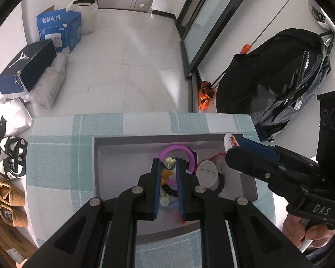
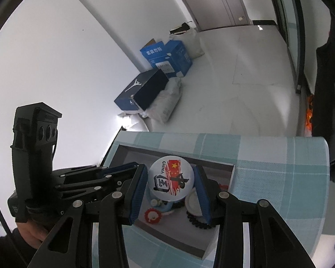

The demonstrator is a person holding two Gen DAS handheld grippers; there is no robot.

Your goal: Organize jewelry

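Both grippers hung over the open grey box [image 1: 131, 154] on the checked tablecloth [image 1: 60, 167]. Box floor was crowded at centre and right: purple bangle [image 1: 178, 150], black bead bracelet [image 1: 221, 184], face-down round badge [image 1: 206, 175], red frilled piece [image 2: 153, 216]. The left part of the floor lay bare. Left gripper [image 1: 169, 167] stood over the bangle; right gripper [image 2: 170, 184], with the flag badge [image 2: 170, 179] between its fingers, stood over the right end. Cloth was free on both sides of the box.
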